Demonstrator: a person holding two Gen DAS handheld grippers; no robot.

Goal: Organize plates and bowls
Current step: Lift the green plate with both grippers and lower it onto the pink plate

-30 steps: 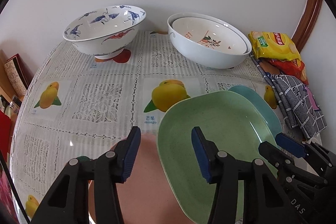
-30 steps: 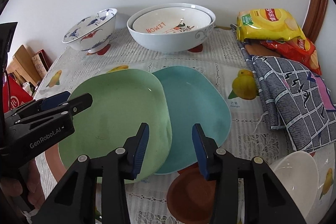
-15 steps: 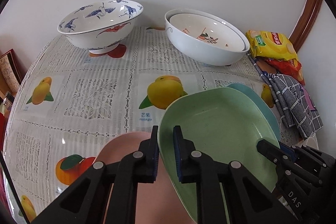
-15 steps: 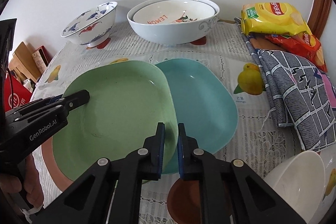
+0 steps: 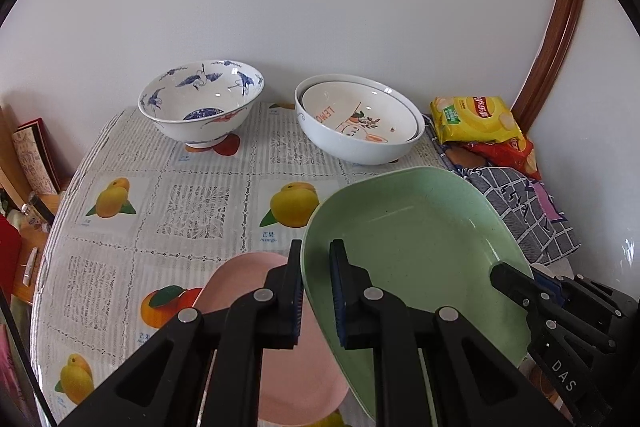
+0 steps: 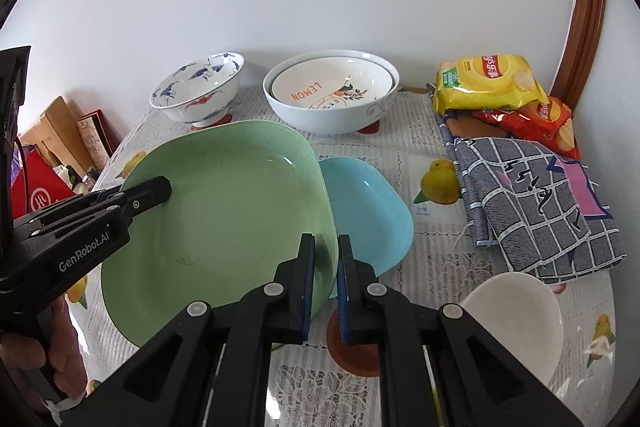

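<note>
One view hides blue plate (image 6: 372, 211); other, pink plate (image 5: 248, 271).

Left gripper (image 5: 316, 291) and right gripper (image 6: 325, 285) both angled downward, jaws clamped tight; bare hand (image 6: 60, 355) wrapped round left handle.

pink plate (image 5: 256, 283) partly hidden
</note>
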